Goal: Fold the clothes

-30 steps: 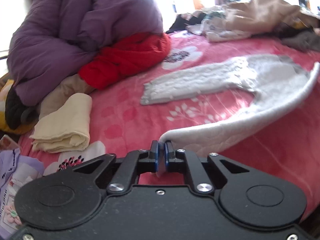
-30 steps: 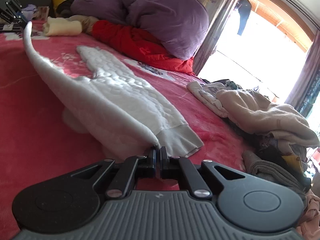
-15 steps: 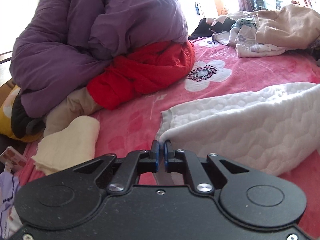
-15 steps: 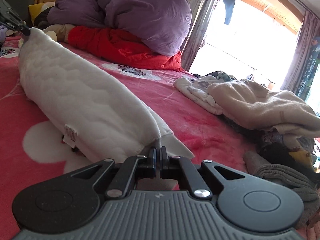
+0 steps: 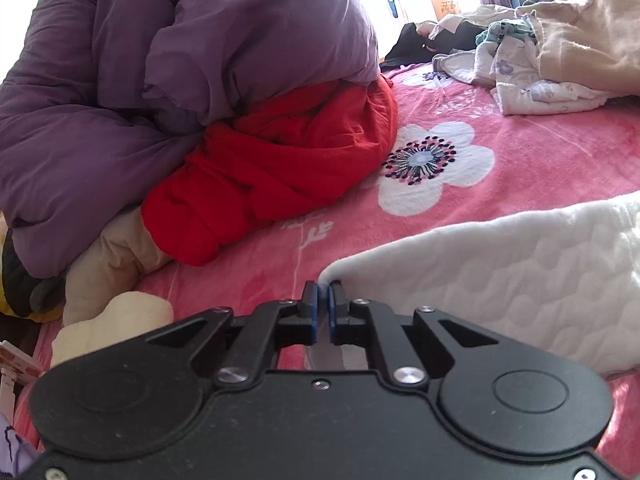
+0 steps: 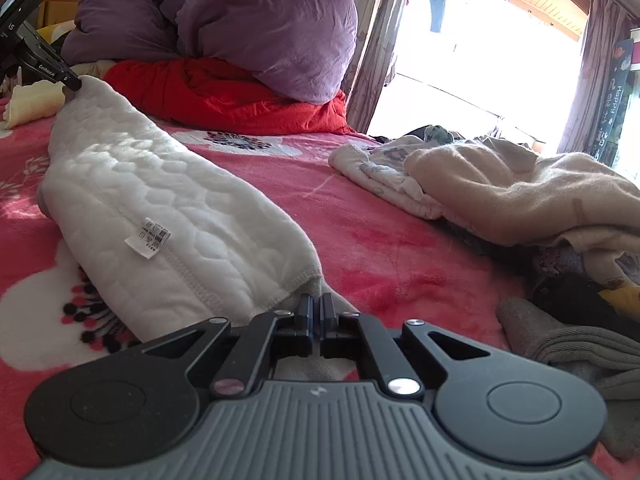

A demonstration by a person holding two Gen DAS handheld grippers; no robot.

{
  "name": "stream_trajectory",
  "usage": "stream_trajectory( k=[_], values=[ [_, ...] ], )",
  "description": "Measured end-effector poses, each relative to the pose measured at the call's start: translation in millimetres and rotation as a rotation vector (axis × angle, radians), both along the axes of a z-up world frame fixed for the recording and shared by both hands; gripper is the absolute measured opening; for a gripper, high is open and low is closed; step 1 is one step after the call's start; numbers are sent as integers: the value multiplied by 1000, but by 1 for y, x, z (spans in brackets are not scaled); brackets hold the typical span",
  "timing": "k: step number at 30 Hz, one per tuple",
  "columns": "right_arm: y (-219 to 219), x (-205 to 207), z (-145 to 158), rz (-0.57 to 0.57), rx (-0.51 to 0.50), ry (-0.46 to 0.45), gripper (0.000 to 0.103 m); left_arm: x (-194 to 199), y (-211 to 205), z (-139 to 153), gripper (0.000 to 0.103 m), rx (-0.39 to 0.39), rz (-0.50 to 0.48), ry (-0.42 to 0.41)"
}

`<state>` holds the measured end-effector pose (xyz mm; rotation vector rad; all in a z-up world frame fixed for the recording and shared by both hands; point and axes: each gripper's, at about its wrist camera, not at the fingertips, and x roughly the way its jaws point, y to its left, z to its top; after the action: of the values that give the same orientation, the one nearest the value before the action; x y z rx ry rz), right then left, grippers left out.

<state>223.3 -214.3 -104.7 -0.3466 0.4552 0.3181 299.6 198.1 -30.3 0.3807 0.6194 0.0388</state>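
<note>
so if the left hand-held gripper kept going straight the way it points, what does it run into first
Probably the pink floral blanket just beyond the white quilted garment it pinches, since the left hand-held gripper tilts downward. If it cleared the bed, the red bedding beyond would come next; depth is hard to judge.

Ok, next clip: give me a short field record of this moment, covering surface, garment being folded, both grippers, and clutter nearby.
surface: pink flowered blanket on a bed
garment: white quilted garment, doubled over, care label showing
left gripper: jaws shut on one end of the garment
right gripper: jaws shut on the opposite end
behind: purple duvet lying on a red quilt
side pile: beige garment on unfolded clothes
folded item: cream cloth
</note>
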Motion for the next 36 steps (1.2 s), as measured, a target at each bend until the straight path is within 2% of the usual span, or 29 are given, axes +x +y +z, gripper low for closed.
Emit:
stream_trajectory(
  k=[9, 16, 28, 30, 32, 33, 35, 36],
  values=[
    [6, 22, -5, -20, 15, -15, 4, 30, -4, -4, 4, 14, 23, 1],
    [2, 23, -7, -46, 18, -1, 4, 53, -9, -10, 4, 36, 29, 15],
    [5, 28, -17, -56, 13, 39, 4, 82, -13, -41, 5, 80, 44, 148],
    [8, 27, -18, -56, -7, 31, 5, 81, -9, -43, 13, 51, 63, 136],
    [10, 26, -17, -63, -16, 19, 9, 75, 3, -34, 29, 2, 150, 88],
    [9, 26, -16, -73, -11, 13, 13, 69, 11, -28, 30, -41, 203, 61],
    [6, 26, -12, -92, 4, 5, 30, 53, 31, -19, 30, -171, 303, 22],
    [3, 25, -9, -98, 31, 6, 38, 41, 43, -14, 30, -274, 342, 3]
  ],
)
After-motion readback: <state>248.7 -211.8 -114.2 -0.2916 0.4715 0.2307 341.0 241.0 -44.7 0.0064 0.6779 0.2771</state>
